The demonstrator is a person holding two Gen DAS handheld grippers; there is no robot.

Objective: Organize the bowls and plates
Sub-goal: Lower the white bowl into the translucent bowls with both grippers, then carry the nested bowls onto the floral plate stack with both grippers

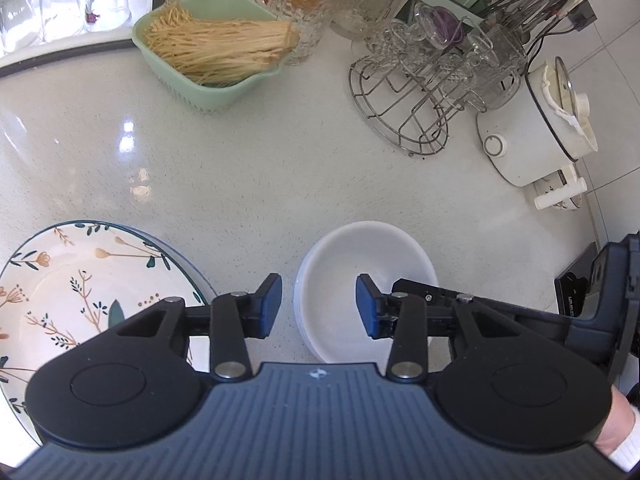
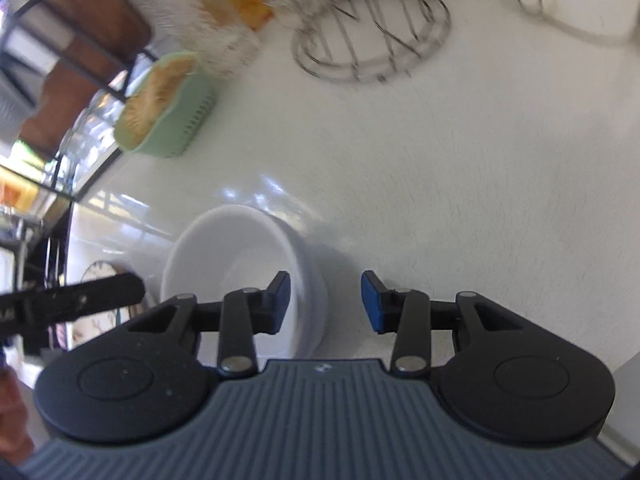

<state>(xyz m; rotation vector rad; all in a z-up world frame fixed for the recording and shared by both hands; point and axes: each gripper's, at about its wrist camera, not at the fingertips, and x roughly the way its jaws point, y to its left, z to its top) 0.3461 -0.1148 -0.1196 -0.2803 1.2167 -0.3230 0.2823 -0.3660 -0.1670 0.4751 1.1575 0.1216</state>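
Observation:
A white bowl (image 1: 360, 264) sits on the pale counter, and its stepped left rim suggests a second bowl under it. A floral plate (image 1: 80, 292) lies to its left. My left gripper (image 1: 320, 306) is open and straddles the bowl's left rim, one pad outside and one over the inside, neither pressing. In the right wrist view, my right gripper (image 2: 326, 302) is open astride the right wall of the same bowl (image 2: 240, 256), its left finger inside. The right gripper's body (image 1: 600, 300) shows at the left view's edge.
At the back stand a green basket (image 1: 212, 56) of pale noodle-like strands, glass jugs (image 1: 304, 0) and a wire rack (image 1: 416, 104) of glasses. A white electric pot (image 1: 536, 132) is at the right. Upturned glasses (image 1: 60, 4) stand far left.

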